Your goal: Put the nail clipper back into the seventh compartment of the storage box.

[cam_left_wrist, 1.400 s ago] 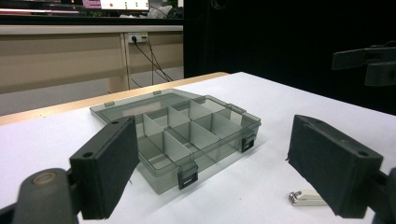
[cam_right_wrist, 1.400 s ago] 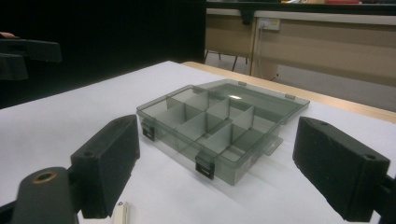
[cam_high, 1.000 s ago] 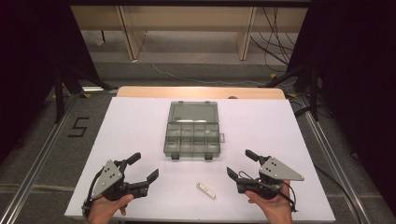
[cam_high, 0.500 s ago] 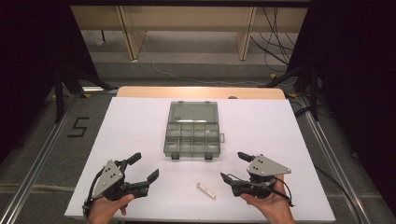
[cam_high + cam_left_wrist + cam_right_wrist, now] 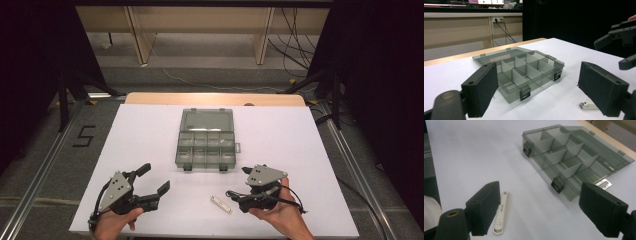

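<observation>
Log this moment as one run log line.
right gripper: open, beside white stick, apart | left gripper: open, holding nothing | compartment box: lid open, compartments look empty

We count 1 clear grey organiser box [image 5: 205, 139] w/ lid open; 8 compartments inside, 2 rows of 4; 2 black latches on its front edge; 1 small white stick [image 5: 221, 204] on the table [image 5: 300, 140]; 2 grippers, 1 left [image 5: 151, 186] & 1 right [image 5: 239, 182]; 2 hands holding them.
</observation>
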{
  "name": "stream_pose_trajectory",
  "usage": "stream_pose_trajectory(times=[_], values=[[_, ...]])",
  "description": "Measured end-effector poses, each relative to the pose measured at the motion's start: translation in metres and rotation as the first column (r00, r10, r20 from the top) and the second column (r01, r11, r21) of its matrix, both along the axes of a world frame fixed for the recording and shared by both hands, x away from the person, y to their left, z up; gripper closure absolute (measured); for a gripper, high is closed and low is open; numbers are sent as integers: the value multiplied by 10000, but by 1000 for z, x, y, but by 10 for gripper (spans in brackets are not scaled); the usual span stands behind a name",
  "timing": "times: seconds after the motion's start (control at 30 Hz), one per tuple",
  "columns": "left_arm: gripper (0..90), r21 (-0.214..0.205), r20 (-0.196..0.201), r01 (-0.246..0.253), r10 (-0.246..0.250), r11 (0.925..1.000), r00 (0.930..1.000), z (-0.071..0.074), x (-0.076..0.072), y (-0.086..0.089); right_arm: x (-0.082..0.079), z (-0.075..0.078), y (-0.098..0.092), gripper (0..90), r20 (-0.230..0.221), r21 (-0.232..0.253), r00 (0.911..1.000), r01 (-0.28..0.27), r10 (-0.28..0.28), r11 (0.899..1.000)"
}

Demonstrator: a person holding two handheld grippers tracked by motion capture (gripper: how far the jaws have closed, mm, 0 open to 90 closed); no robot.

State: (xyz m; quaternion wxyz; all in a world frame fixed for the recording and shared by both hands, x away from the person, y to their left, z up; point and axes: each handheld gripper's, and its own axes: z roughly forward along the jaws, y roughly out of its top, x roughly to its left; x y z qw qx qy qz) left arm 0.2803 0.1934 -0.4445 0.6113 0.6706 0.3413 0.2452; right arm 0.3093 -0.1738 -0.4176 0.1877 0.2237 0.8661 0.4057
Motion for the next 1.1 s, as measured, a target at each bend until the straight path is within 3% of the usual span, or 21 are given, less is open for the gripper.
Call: stream_pose_trajectory(times=[0.4, 0.43, 0.53, 0.67, 0.87, 0.9, 0.93, 1.1], values=[[158, 15, 21, 7, -7, 10000, 10000, 0, 0, 0, 7, -9, 22, 222, -592, -1079, 9964, -667, 606, 9919], [158, 6, 19, 8, -8, 10000, 10000, 0, 0, 0, 8, -12, 27, 234, -884, -1418, 9930, -901, 780, 9858], [158, 11, 29, 19, -19, 10000, 10000, 0, 0, 0, 10, -15, 35, 247, -1311, -1822, 9879, -1056, 823, 9776], [158, 9, 39, 31, -31, 10000, 10000, 1, 0, 0, 15, -22, 44, 266, -1657, -2432, 9816, -1341, 951, 9607], [158, -27, 27, 42, -42, 10000, 10000, 1, -1, 1, 19, -27, 56, 290, -1975, -2843, 9733, -1712, 1171, 9433], [158, -41, 30, 39, -39, 10000, 10000, 1, -1, 1, 19, -27, 57, 297, -2068, -2849, 9707, -1794, 1223, 9416], [158, -39, 33, 36, -36, 10000, 10000, 1, -1, 1, 20, -29, 61, 312, -2205, -3002, 9661, -1981, 1342, 9331], [158, -39, 25, 31, -31, 10000, 10000, 1, -1, 1, 23, -33, 65, 347, -2617, -3258, 9549, -2244, 1405, 9184]])
